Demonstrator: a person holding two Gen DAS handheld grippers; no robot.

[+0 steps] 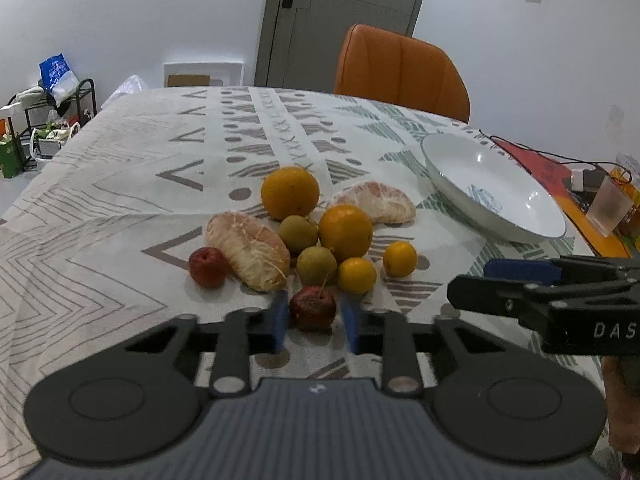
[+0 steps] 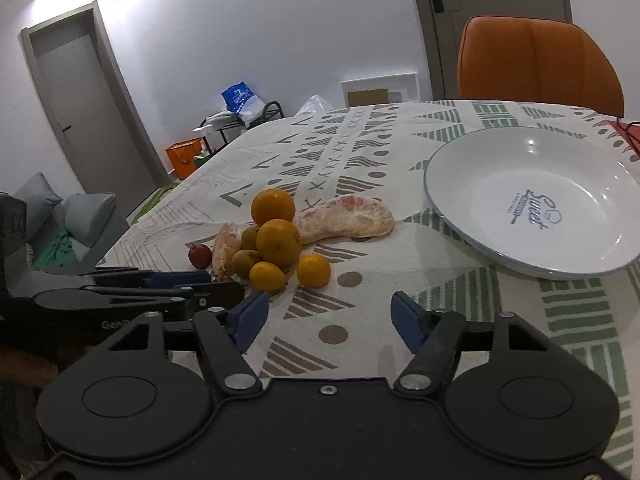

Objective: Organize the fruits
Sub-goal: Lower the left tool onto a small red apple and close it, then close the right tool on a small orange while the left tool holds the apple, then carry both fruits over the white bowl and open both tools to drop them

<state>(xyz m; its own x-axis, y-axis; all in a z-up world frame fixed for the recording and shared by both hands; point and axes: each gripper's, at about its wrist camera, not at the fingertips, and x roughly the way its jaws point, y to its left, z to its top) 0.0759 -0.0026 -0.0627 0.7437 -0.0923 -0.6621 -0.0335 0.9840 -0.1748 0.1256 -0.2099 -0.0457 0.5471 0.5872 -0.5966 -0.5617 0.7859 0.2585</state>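
Observation:
A heap of fruit lies on the patterned tablecloth (image 1: pixel 120 184): two oranges (image 1: pixel 290 192), two small mandarins (image 1: pixel 357 275), two greenish fruits (image 1: pixel 316 265), two peeled pomelo pieces (image 1: pixel 248 250) and two small red fruits. My left gripper (image 1: pixel 314 318) has its blue pads on either side of the nearer red fruit (image 1: pixel 313 307), close to it. A white plate (image 1: pixel 492 186) stands empty at the right. My right gripper (image 2: pixel 326 312) is open and empty over the cloth, in front of the heap (image 2: pixel 278 242) and left of the plate (image 2: pixel 532 200).
An orange chair (image 1: pixel 400 70) stands behind the table's far edge. Cables, a small adapter and a clear cup (image 1: pixel 608 206) lie on a red-orange mat at the far right. A rack with bags (image 1: pixel 52 120) stands on the floor to the left.

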